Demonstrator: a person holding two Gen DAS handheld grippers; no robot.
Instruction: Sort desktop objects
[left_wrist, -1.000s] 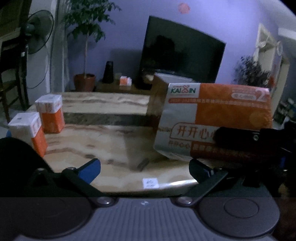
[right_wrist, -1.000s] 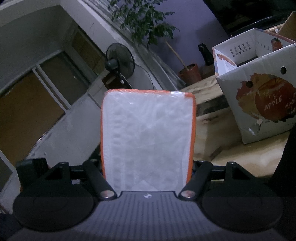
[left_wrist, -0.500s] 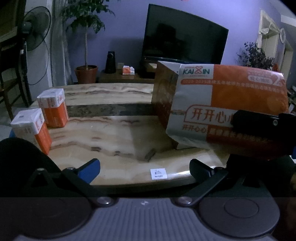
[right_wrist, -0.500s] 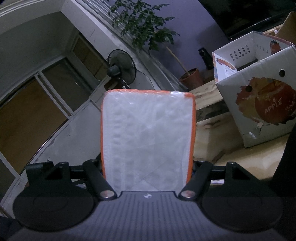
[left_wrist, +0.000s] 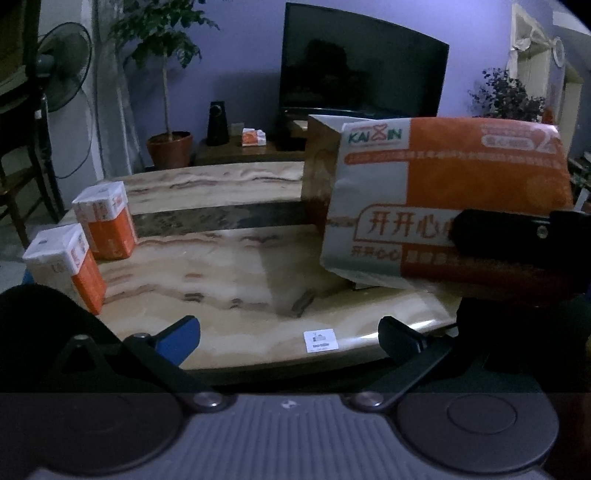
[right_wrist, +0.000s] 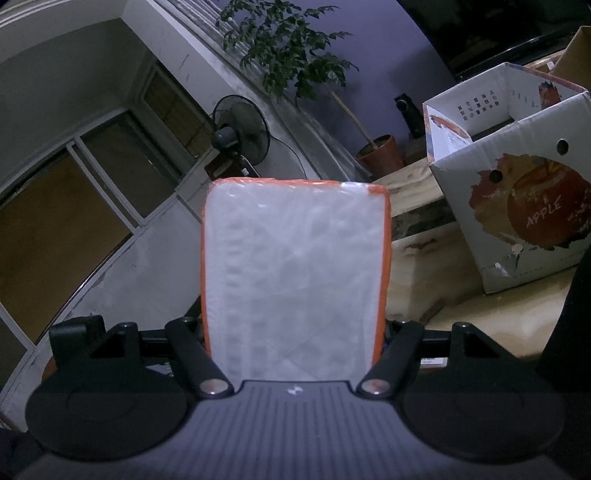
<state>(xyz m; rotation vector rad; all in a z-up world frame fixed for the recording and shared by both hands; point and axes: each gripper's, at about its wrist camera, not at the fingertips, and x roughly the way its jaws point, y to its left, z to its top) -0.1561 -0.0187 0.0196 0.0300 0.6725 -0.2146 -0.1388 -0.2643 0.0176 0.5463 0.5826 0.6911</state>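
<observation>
The sorting seems only partly done — two small tissue packs (left_wrist: 92, 236) stand on the table (left_wrist: 229, 280), well apart from the apple box (right_wrist: 517, 206). The right gripper (right_wrist: 295, 332) clamps the big tissue pack (right_wrist: 295, 280) near this box, its long axis pointing forward, away from the claw. The left gripper (left_wrist: 288, 336) is wide apart — empty.

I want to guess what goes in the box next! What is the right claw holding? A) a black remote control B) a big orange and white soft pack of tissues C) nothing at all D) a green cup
B: the right claw is clamped on the big orange and white soft pack of tissues, which sits squeezed between its two black fingers.
</observation>
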